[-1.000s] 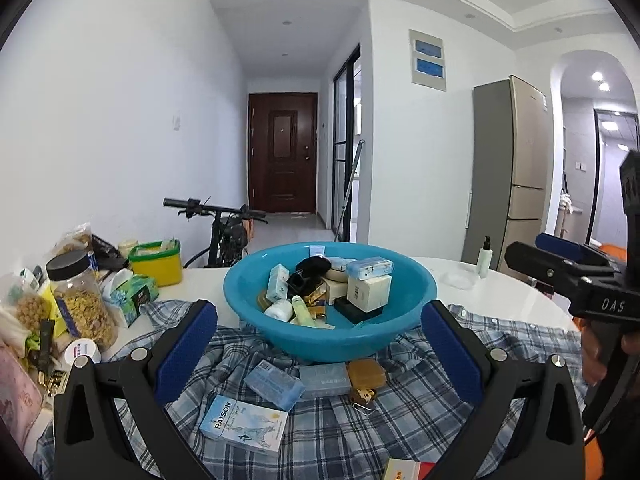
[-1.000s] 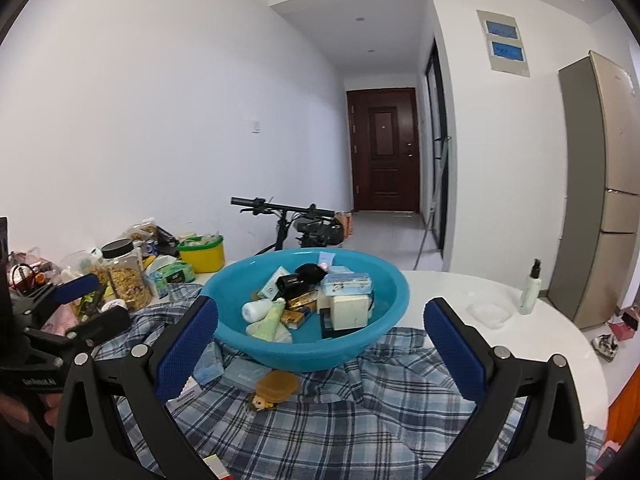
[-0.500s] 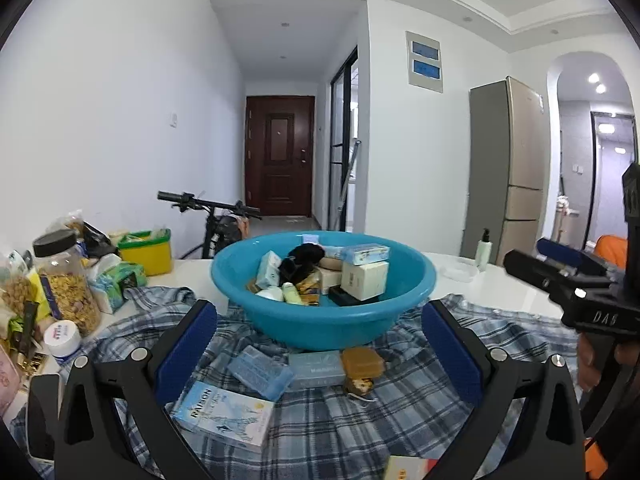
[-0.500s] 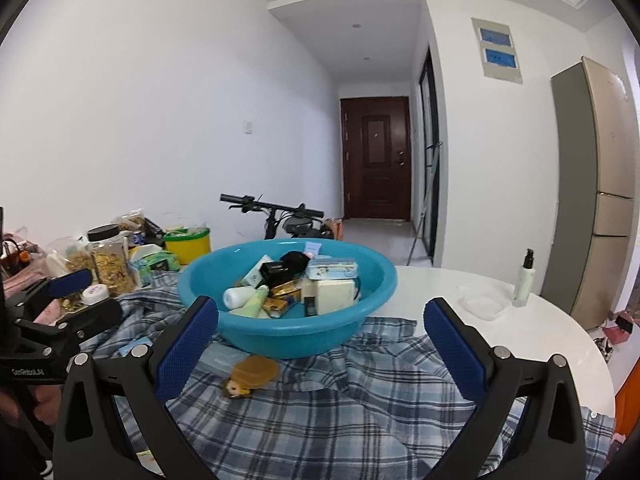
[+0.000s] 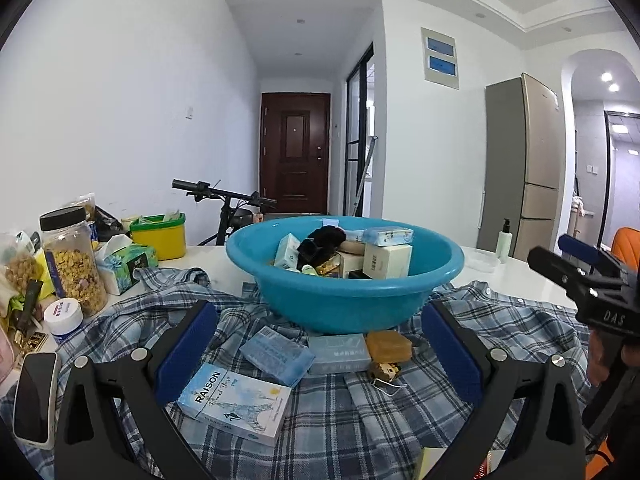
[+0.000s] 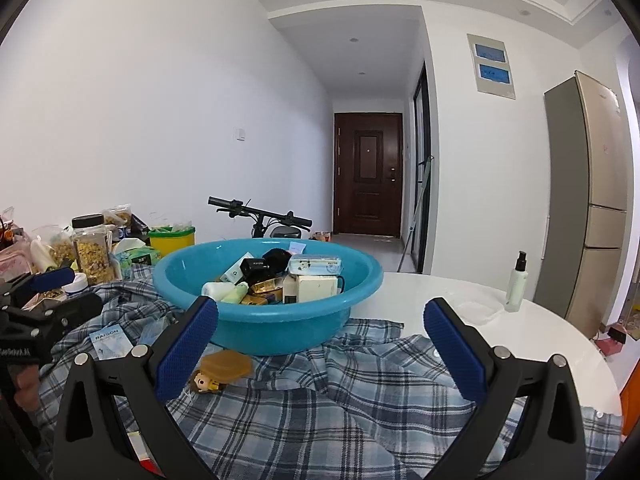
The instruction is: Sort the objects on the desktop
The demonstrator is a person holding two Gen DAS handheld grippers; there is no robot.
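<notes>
While both jaws gape empty, RAISON box (image 5: 234,404) lies flat, long axis toward basin (image 5: 344,296).

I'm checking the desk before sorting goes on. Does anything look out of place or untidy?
Yes. A crumpled plaid shirt serves as the table cover, bunched under the blue basin. Three small boxes, like the RAISON box, and an amber case lie loose on it outside the basin.

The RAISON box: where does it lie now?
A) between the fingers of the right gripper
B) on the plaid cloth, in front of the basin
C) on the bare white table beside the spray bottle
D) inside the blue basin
B: the RAISON box lies flat on the plaid cloth, in front of the blue basin.
</notes>
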